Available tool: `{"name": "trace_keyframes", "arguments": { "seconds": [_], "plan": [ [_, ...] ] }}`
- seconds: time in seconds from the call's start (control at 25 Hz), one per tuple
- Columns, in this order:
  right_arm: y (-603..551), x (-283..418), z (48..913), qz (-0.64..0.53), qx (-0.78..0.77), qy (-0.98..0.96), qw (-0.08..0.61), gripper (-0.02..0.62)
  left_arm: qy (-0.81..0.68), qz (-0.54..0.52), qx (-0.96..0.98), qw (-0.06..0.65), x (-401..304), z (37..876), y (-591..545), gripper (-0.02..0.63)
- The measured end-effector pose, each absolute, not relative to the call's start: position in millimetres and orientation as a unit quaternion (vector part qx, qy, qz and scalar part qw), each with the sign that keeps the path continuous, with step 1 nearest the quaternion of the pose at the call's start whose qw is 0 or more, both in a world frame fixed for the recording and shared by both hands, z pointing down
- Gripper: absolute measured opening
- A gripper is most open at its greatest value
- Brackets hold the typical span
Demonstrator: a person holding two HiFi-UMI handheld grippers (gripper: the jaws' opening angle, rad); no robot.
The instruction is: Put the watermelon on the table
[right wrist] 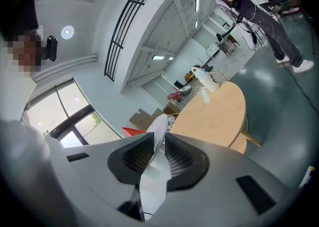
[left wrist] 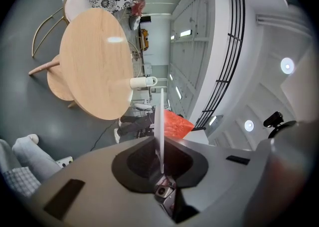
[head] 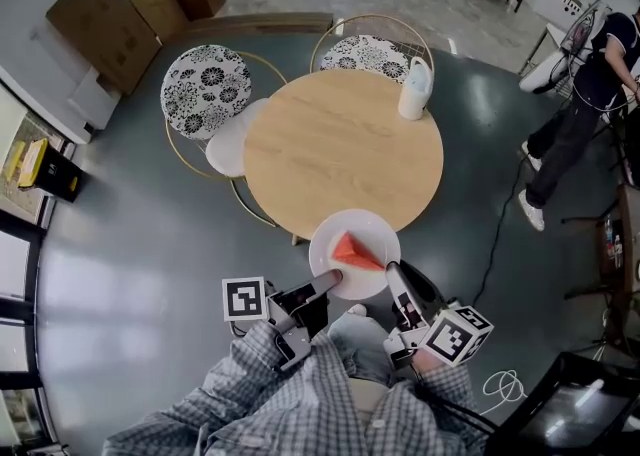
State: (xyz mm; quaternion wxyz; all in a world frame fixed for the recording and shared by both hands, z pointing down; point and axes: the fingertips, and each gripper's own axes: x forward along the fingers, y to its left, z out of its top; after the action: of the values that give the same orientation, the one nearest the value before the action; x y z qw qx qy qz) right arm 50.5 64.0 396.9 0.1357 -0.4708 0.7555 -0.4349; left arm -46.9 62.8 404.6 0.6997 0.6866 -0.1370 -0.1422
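Clamping the plate [head: 375,229], left claw [head: 330,284] and right claw [head: 393,270] extend forward side by side.

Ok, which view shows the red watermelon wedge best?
The head view: the red watermelon wedge lies whole on the white round plate, seen from above. The left gripper view shows only part of it beyond the plate's edge; the right gripper view shows just a red tip.
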Motion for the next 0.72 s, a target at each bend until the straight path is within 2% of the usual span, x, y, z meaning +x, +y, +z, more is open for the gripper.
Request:
{"name": "trace_keyframes", "arguments": {
  "seconds": [0.72],
  "plan": [
    [54.6, 114.6, 422.0, -0.454, -0.498, 0.726, 0.14, 0.074, -0.132, -0.101, 0.684, 0.711, 16.8, 427.5, 47.1, 0.035]
  ]
}}
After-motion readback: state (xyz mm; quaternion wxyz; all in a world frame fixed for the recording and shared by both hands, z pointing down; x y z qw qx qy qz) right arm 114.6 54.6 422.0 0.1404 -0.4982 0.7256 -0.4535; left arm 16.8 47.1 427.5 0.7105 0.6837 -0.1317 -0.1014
